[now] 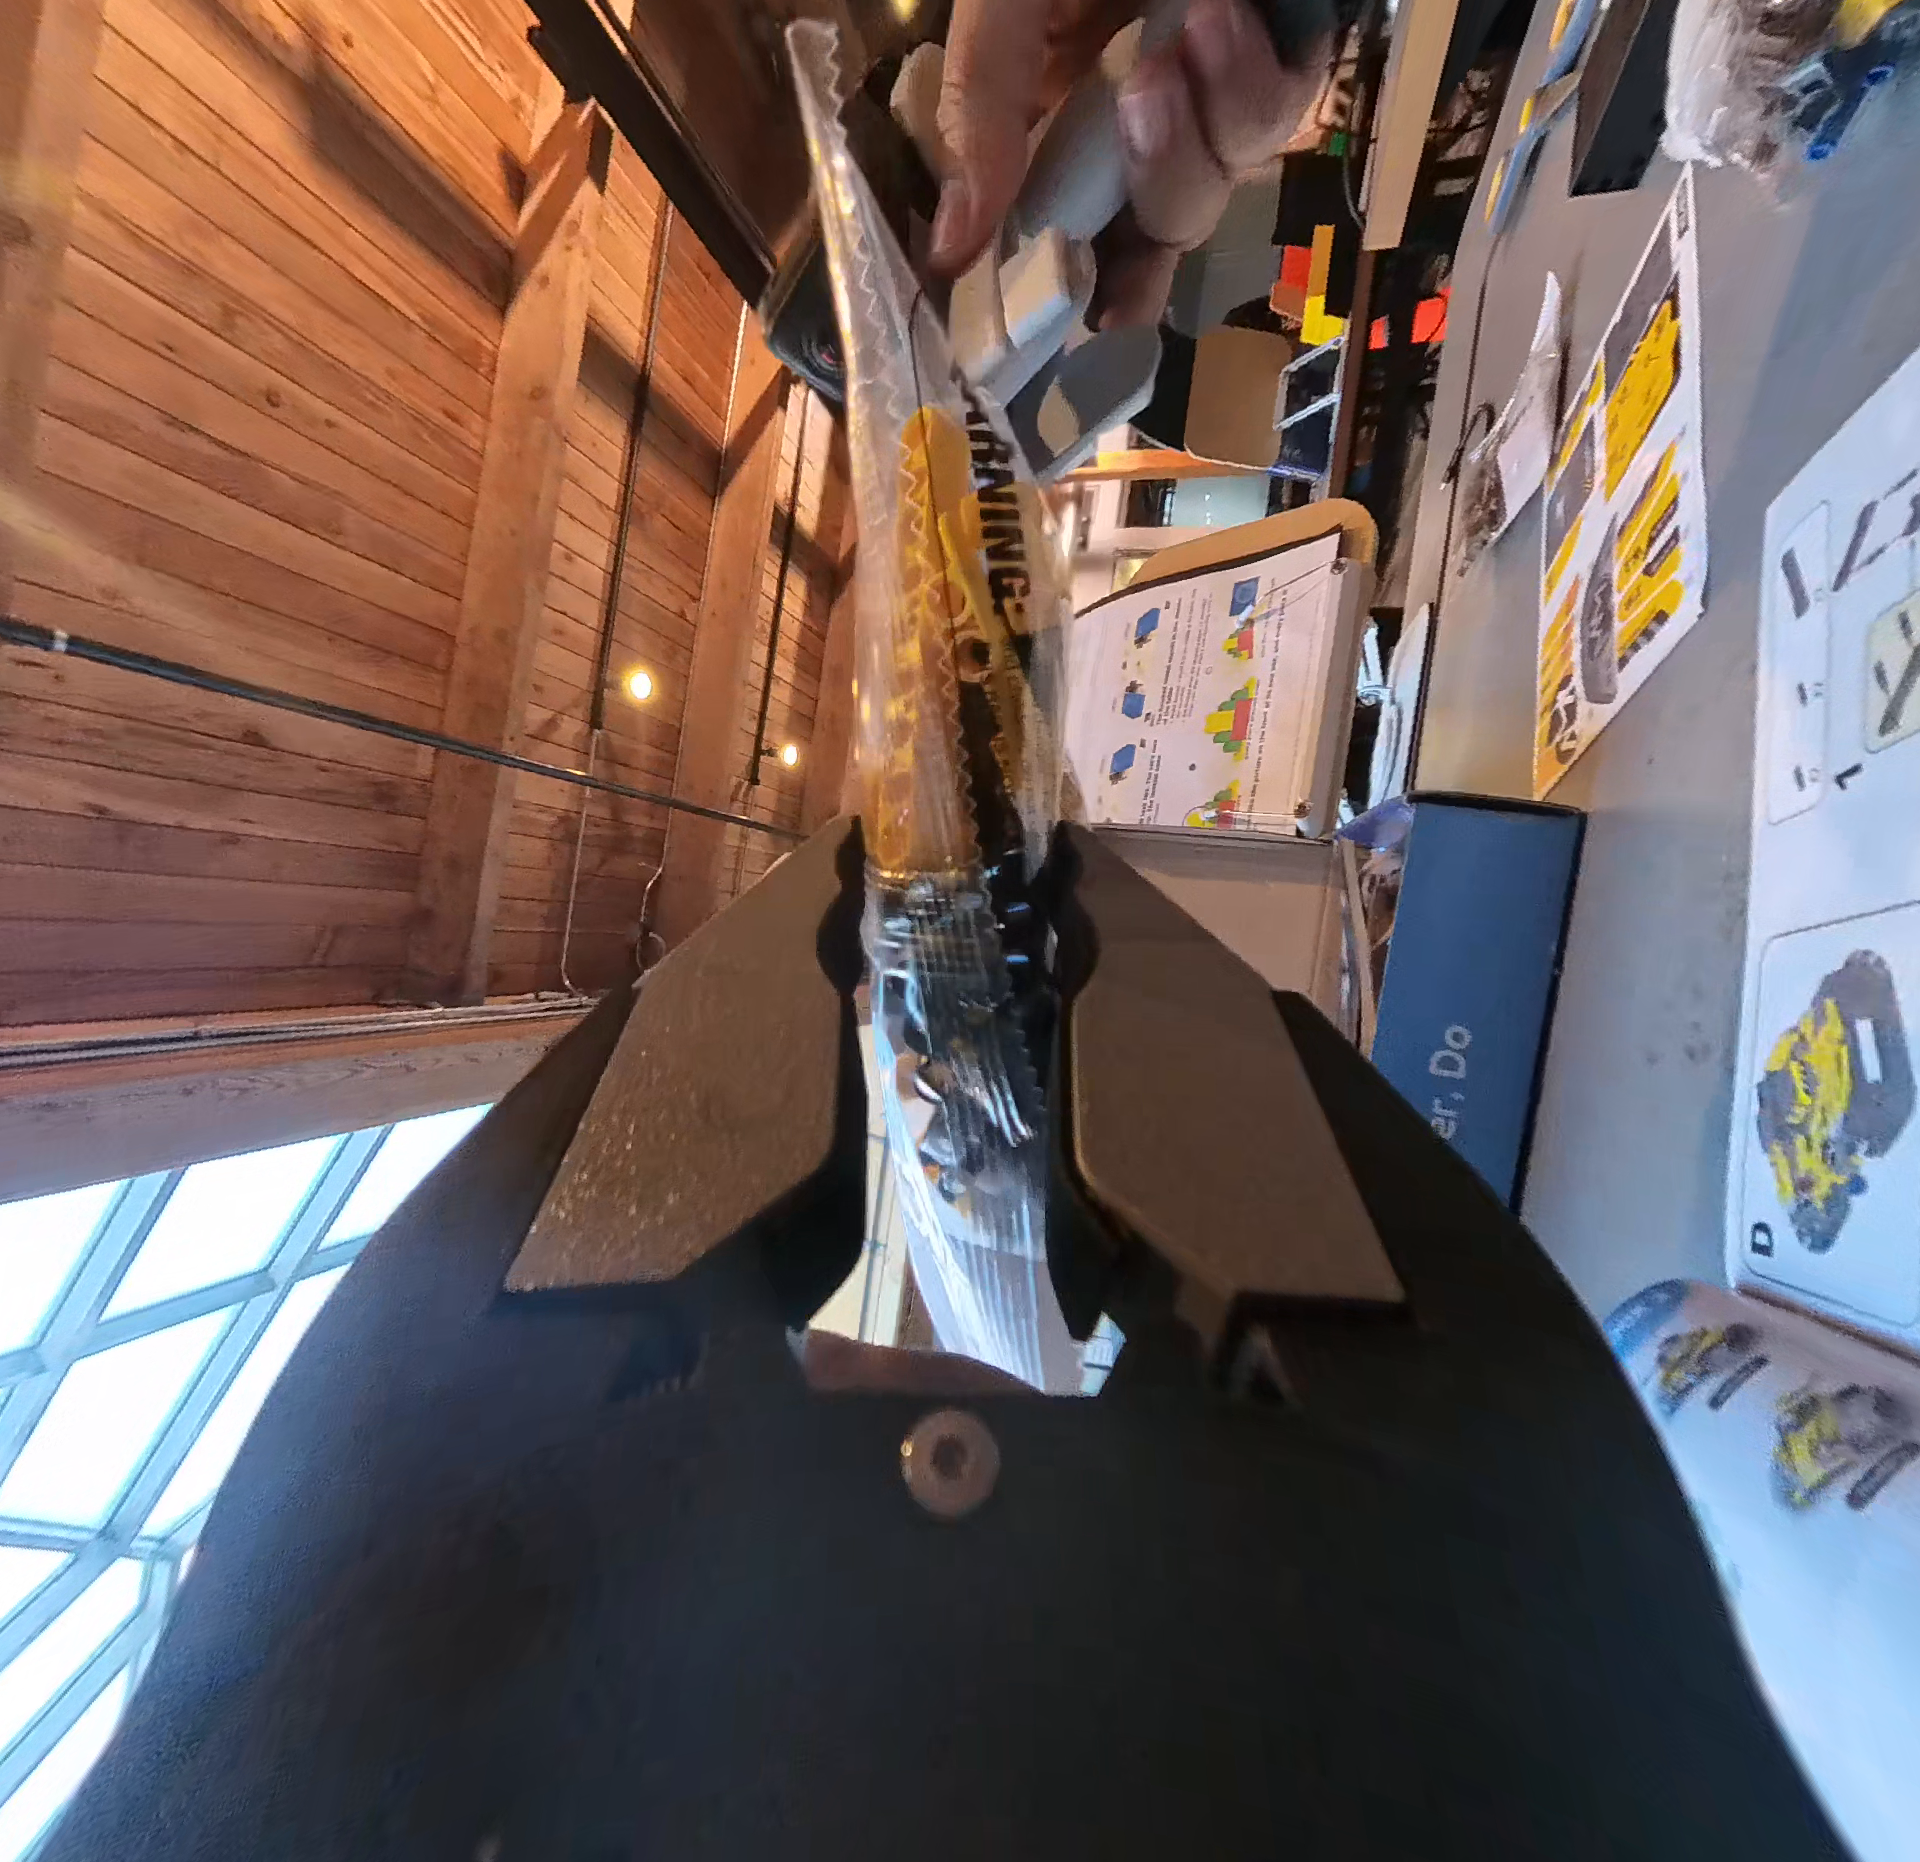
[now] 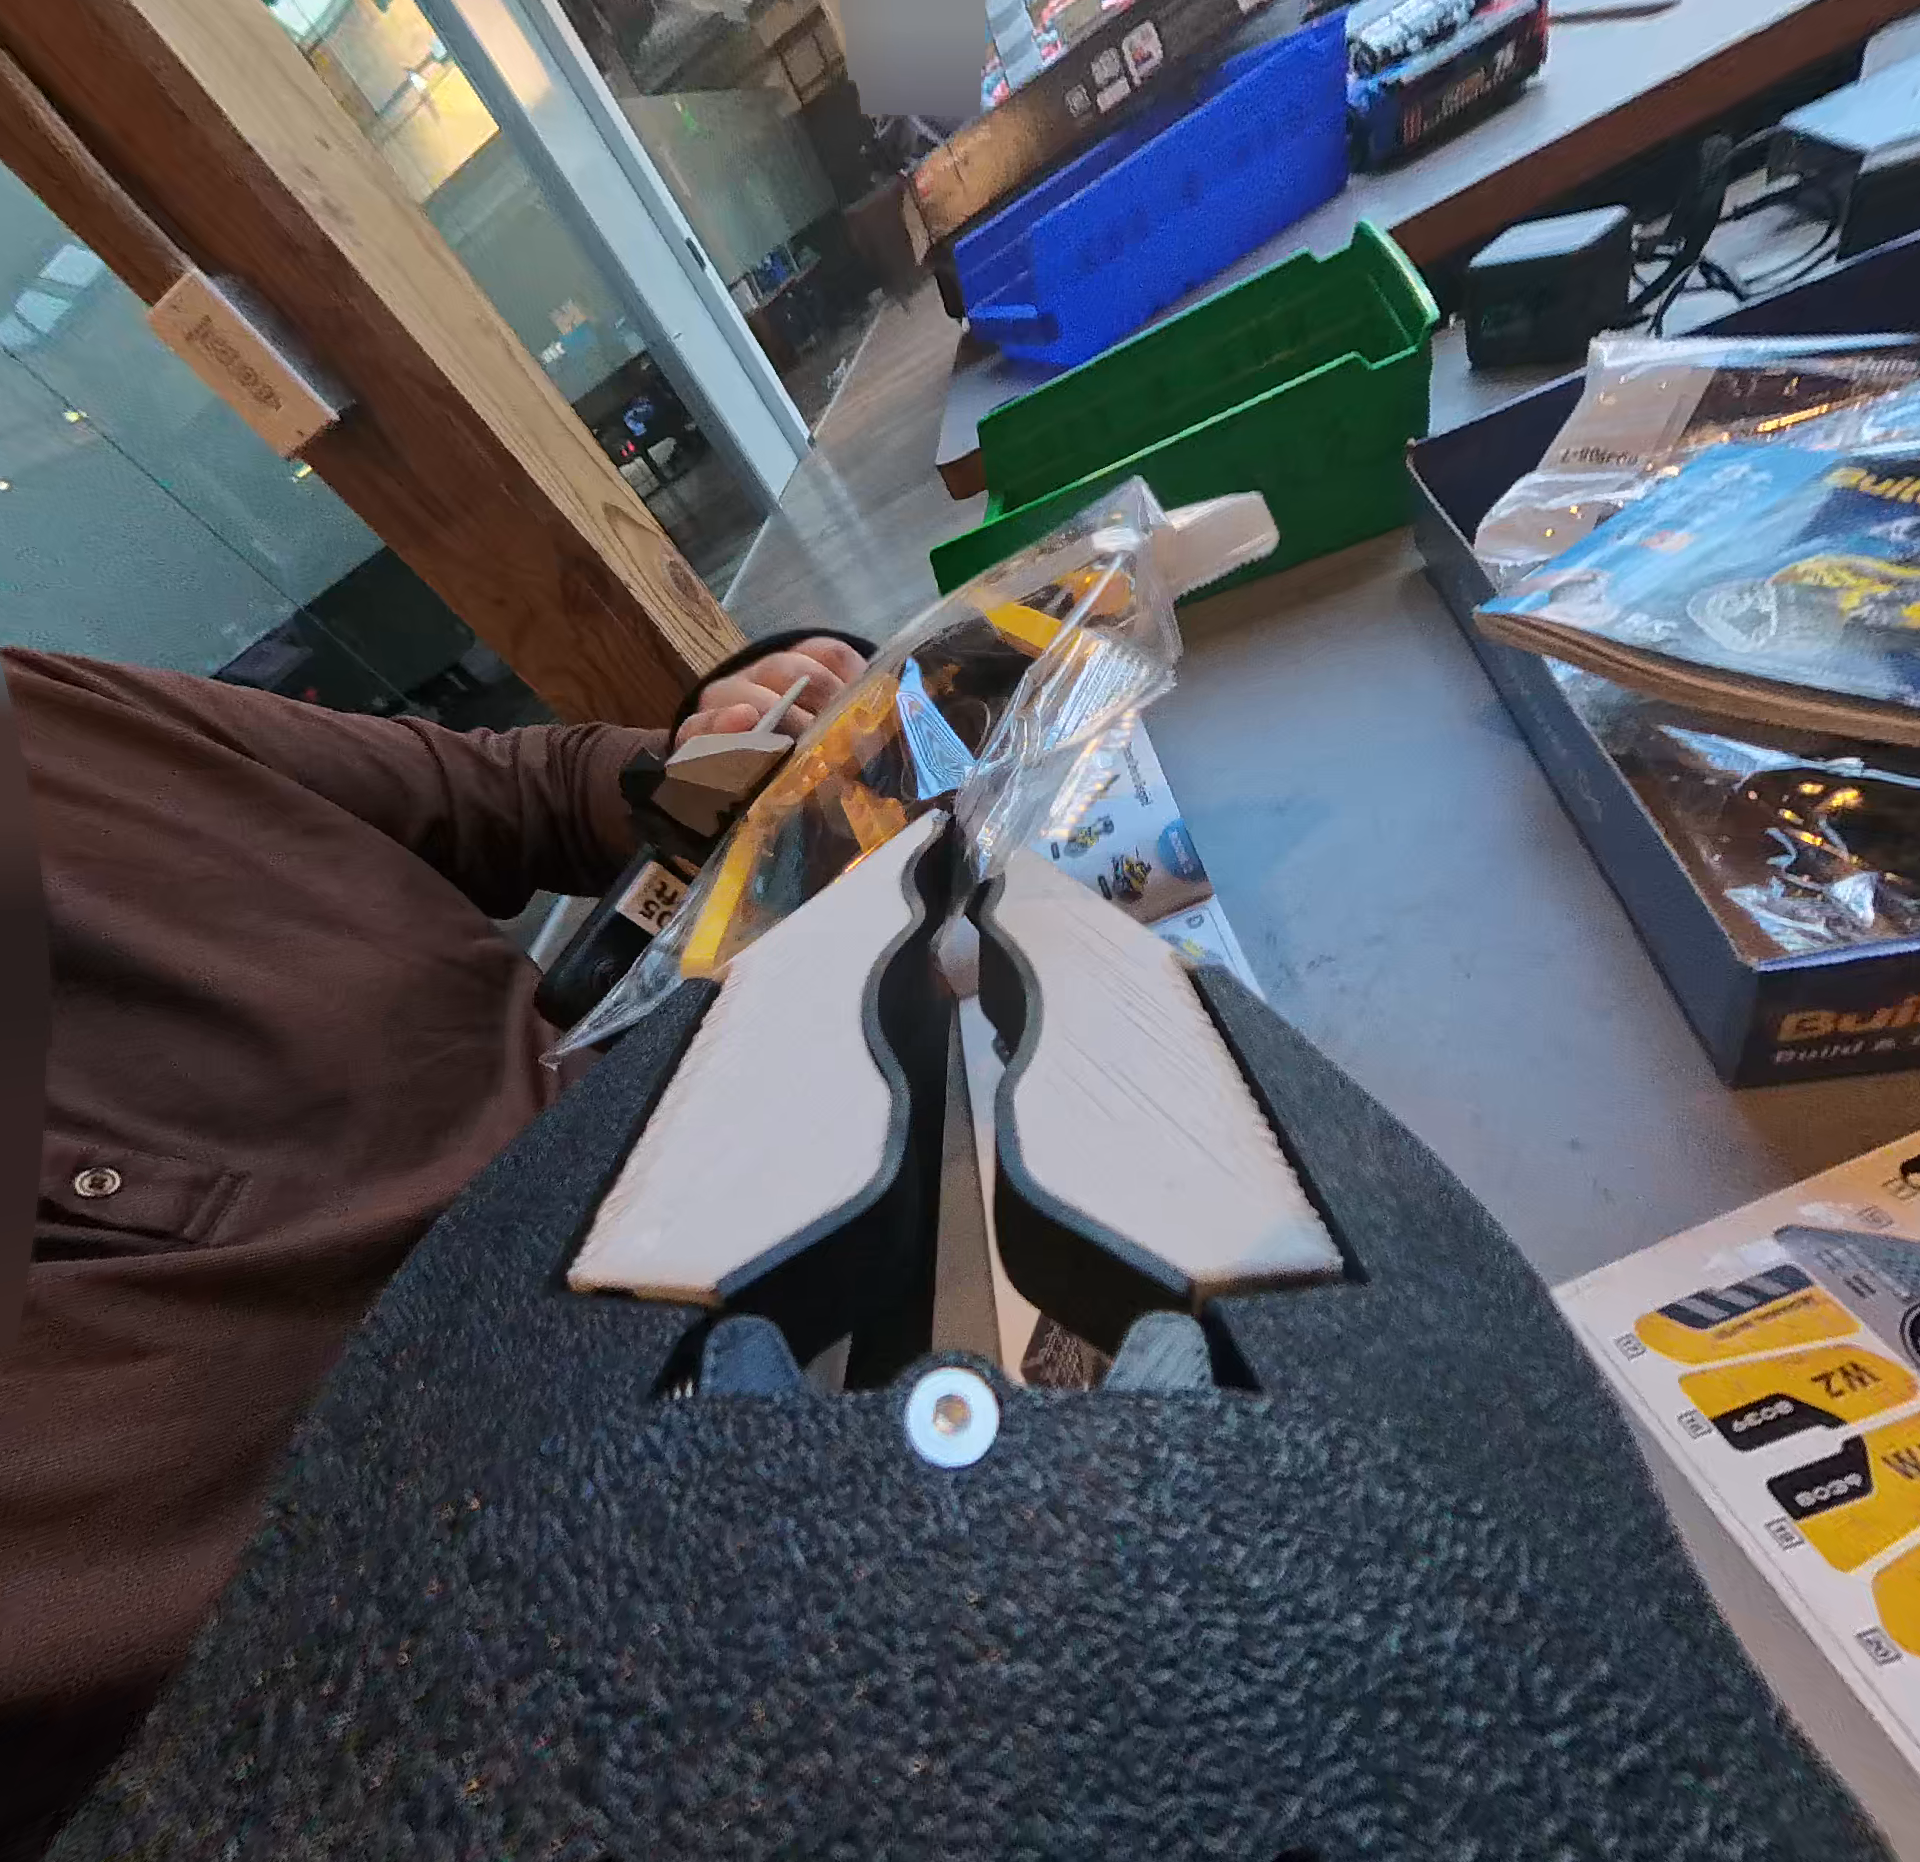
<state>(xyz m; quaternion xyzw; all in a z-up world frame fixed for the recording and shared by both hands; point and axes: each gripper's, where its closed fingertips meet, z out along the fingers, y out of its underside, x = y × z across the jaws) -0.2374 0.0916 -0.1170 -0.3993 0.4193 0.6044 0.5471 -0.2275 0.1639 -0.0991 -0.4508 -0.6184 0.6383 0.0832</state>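
Clear plastic, printed in yellow and black, formed the bag [image 1: 940, 669] that both tools held above a grey table [image 1: 1683, 877]. The left gripper [image 1: 956, 856] had its dark fingers [image 1: 717, 1064] clamped on one serrated edge of the bag, the film running up between them. Farther along the same edge, the right gripper's pale fingers and the hand [image 1: 1049, 98] around its handle showed in the left wrist view.

From the right wrist view, the right gripper [image 2: 961, 862] had its pale fingers [image 2: 790, 1074] pressed together on a corner of the bag [image 2: 935, 700], which contained small yellow and dark pieces. Beyond the bag, a hand [image 2: 790, 680] in a brown sleeve [image 2: 312, 825] held the other tool.

On the table lay a green bin [image 2: 1226, 430], with a blue bin [image 2: 1132, 223] behind it, a dark open box [image 2: 1621, 856] holding a booklet [image 2: 1714, 565] and more bags, and a sticker sheet [image 2: 1766, 1428] near the right edge. Wooden planks [image 1: 312, 462] filled the left of the left wrist view.
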